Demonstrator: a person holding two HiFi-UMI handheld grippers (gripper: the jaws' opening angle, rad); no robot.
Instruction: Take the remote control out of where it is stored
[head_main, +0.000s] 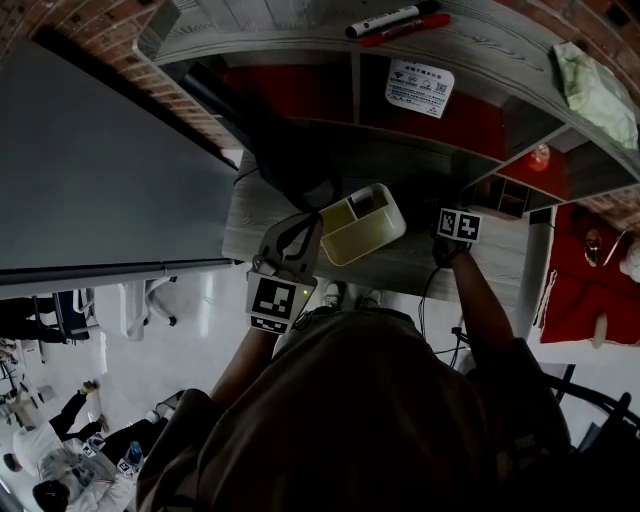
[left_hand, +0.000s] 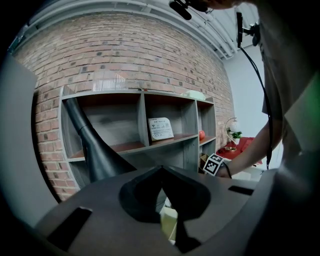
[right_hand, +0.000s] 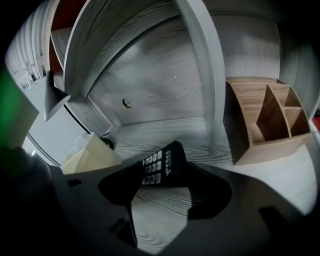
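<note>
Two tongs are working over a grey wood worktop (head_main: 420, 268) under a shelf unit (head_main: 300, 48).

Head view: left tongs (head_main: 296, 238) are meeting the near-left rim of a cream box (head_main: 365, 225), which is sitting tilted on the worktop. Right tongs (head_main: 452, 218) are reaching in just right of the box; their tips are too dark to make out here. Two markers (head_main: 395, 20), one black and one red, are lying on the shelf top, and a printed card (head_main: 419, 87) is standing in a cubby.

Left gripper view: left tongs (left_hand: 161, 172) are pressing together at the tips, and the box (left_hand: 169, 222) wall is showing in the slot right below them, so they are pinching the rim. The card (left_hand: 160, 128) is leaning in the middle cubby of the shelf unit (left_hand: 142, 120). The marker cube of the right tongs (left_hand: 214, 164) is showing to the right.

Right gripper view: right tongs (right_hand: 162, 174) are pinching the black remote (right_hand: 161, 165), keypad facing the camera, far end tilting up and right. The remote is sitting outside the box (right_hand: 90, 152), which is lying off to the left, and hanging above the worktop (right_hand: 165, 132). A wooden divider tray (right_hand: 265, 120) is standing to the right.
</note>
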